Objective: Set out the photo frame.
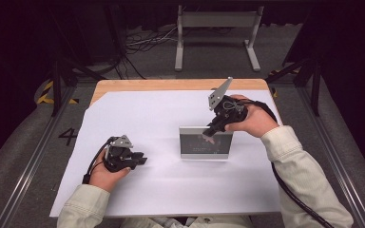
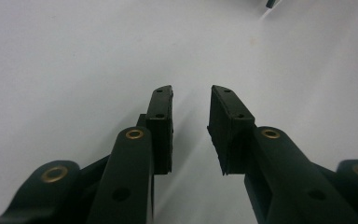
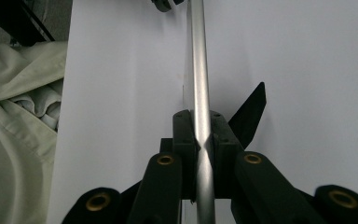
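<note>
Nearest the lower edge of the high view, two forearms in pale cream sleeves (image 1: 309,185) are seen entering over a large white paper sheet (image 1: 138,114) that covers most of the light wooden tabletop (image 1: 171,84).

At the left, the left tongs (image 1: 141,160), black with a small grey three-cornered plate on top, are held low in the left hand (image 1: 105,175), close over the sheet and pointed toward the middle of it. In the left gripper view their two black jaws are seen parted, with bare white sheet in the gap; nothing is grasped, so they are released.

Farther in and to the right of centre, a flat rectangular panel with a silver metal frame and a dark face (image 1: 206,142) is seen standing on the sheet, its face turned toward the person. Its upper edge is met from above by the right tongs (image 1: 211,133), held in the right hand (image 1: 254,119), with the grey plate tilted up behind. In the right gripper view, the silver metal rim (image 3: 200,88) is shown running straight away between the two black jaws, which are clenched on it from both sides. A black cable (image 1: 292,192) is trailed back along the right sleeve.

Beyond the tabletop, a grey metal stand (image 1: 216,28) and loose cables are seen on the grey floor (image 1: 342,142).
</note>
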Motion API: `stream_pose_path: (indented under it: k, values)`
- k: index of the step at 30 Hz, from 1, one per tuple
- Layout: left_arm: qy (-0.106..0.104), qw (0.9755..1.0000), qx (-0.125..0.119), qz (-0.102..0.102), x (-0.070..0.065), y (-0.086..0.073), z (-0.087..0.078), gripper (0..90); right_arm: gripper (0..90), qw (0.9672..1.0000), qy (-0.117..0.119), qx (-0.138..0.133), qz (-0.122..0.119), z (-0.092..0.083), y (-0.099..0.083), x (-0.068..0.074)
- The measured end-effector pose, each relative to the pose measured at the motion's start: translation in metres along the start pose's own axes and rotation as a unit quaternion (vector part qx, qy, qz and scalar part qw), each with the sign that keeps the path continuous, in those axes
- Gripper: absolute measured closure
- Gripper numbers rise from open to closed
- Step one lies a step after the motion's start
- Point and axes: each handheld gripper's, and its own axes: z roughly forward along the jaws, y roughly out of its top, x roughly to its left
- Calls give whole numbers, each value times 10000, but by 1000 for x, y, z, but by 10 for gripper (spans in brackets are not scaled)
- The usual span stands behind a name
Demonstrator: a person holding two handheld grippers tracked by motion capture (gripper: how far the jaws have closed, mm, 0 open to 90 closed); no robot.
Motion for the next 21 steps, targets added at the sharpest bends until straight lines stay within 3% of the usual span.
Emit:
stream_pose_path:
  k: [10,15,21]
  values:
    - [18,10000,-22,-21,0,-3,-2,706,842,9996,222,100,-160,10,1,-7]
    - [3,10000,-19,-16,0,-3,-2,706,841,9996,236,75,-117,9,-2,-9]
    - [-8,10000,0,-5,-1,-2,0,704,823,9994,109,57,-331,9,-5,-11]
